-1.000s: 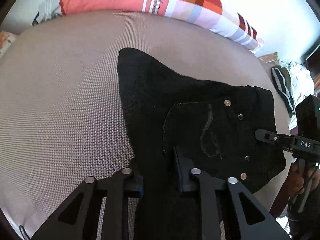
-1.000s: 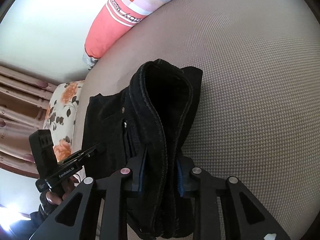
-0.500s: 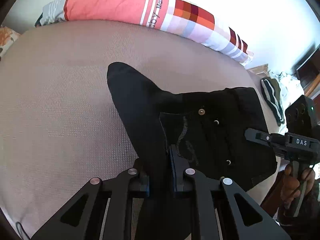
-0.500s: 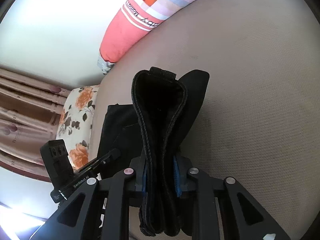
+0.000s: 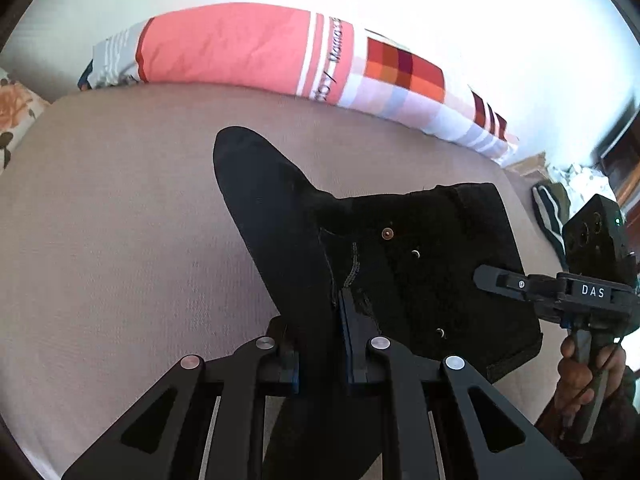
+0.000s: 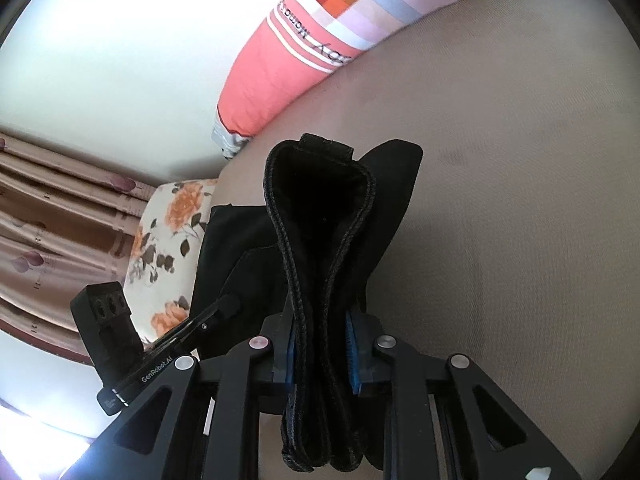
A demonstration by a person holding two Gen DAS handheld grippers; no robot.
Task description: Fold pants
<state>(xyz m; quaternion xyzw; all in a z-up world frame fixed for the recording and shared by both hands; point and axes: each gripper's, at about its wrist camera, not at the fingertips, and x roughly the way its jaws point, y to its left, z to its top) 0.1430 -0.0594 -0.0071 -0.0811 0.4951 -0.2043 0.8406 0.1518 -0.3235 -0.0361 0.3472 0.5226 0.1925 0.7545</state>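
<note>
Lifted higher off the bed, one pair of pants hangs pinched in two claws, left claw and right claw.

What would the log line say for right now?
task: fold pants | left gripper: shut on black pants | right gripper: shut on waistband | surface: bed

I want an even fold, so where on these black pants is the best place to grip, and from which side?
Grip the thick waistband from its open end, as the right gripper does: the stitched band is stiff and bunches into a firm bundle. The left gripper pinches the thinner edge of the pants beside the pocket.
</note>
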